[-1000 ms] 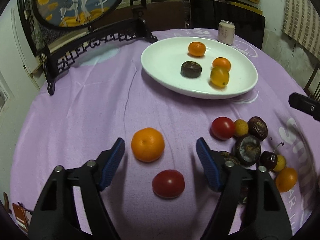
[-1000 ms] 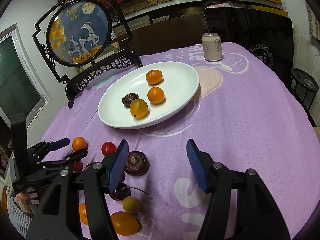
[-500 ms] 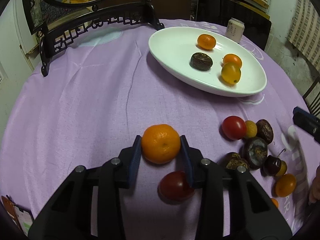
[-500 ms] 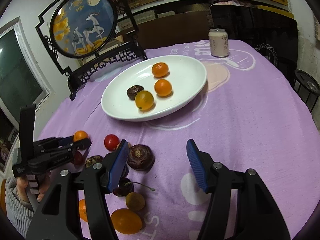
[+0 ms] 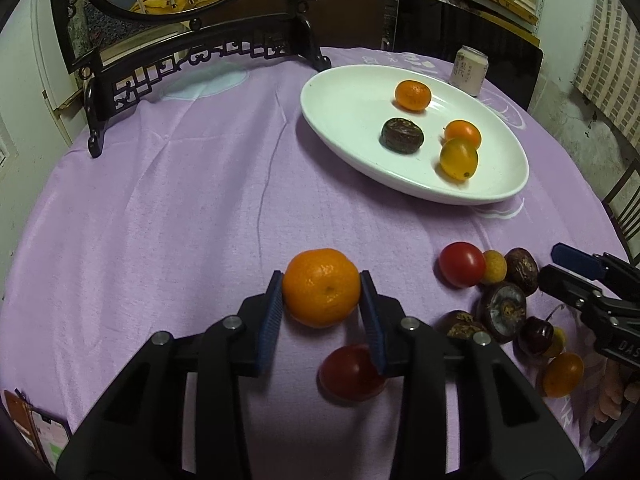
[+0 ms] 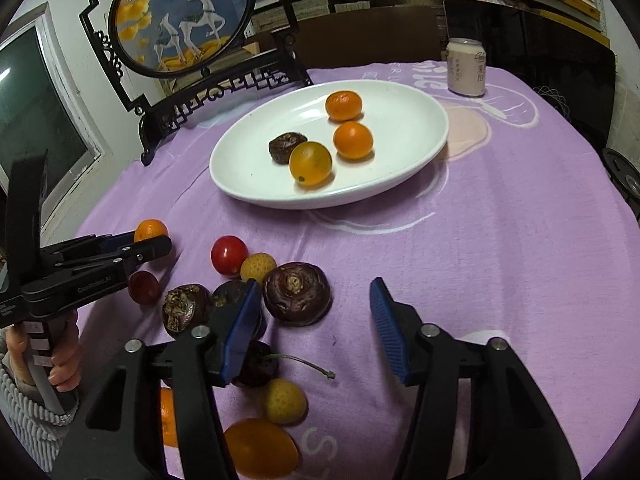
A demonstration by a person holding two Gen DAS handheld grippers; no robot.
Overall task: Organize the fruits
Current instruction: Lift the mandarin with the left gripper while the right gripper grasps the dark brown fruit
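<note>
Round orange mandarin [image 5: 321,287], at the 6 o'clock side of the purple tablecloth [image 5: 180,208], gripped on both flanks by the blue pads of the left gripper [image 5: 322,294], jaws closed onto it. White oval plate [image 5: 348,108] at 1 o'clock, holding four fruits. Right gripper [image 6: 312,320] with jaws spread wide, holding nothing, above a dark round fruit [image 6: 297,294] in the loose cluster.

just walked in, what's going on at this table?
A person with a tool in each hand is sorting fruit onto the white plate, which already holds four pieces. The left tool is shut on an orange above the purple tablecloth. The right tool is open and empty, beside a pile of loose fruit including a red tomato.
</note>
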